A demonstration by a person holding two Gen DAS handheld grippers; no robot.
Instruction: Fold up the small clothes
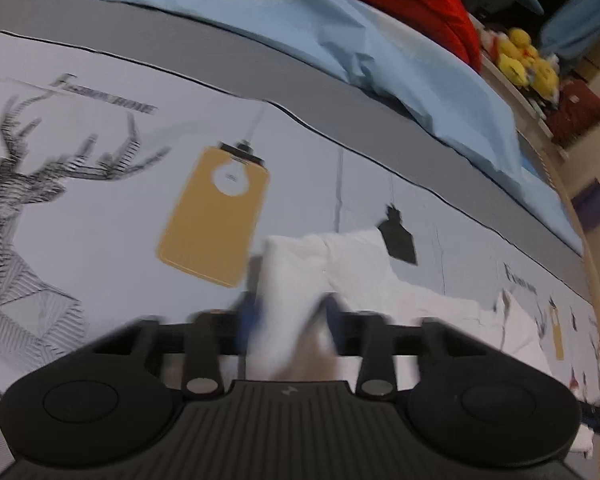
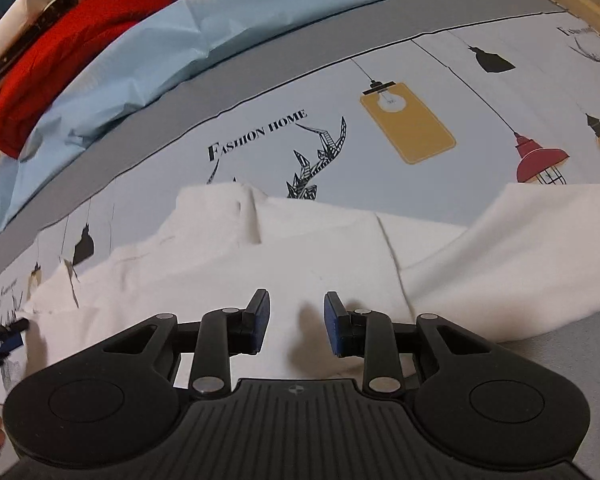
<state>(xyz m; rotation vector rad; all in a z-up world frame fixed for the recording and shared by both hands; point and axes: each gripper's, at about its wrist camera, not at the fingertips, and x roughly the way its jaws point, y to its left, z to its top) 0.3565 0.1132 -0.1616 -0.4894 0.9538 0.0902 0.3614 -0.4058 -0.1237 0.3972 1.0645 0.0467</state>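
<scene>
The left gripper point(image 1: 288, 320) is clamped on a fold of the white garment point(image 2: 300, 248) lying mid-bed on the printed sheet point(image 2: 480, 92); the right gripper point(image 2: 297, 322), jaws apart above it, likely needs a hold before folding.

Soft indoor light, motion blur (left wrist view)

Garment point(image 2: 284, 248) lies on the printed sheet point(image 2: 440, 208) — crumpled cover point(image 2: 140, 48) behind it, red bundle point(image 2: 60, 52) behind that.
</scene>
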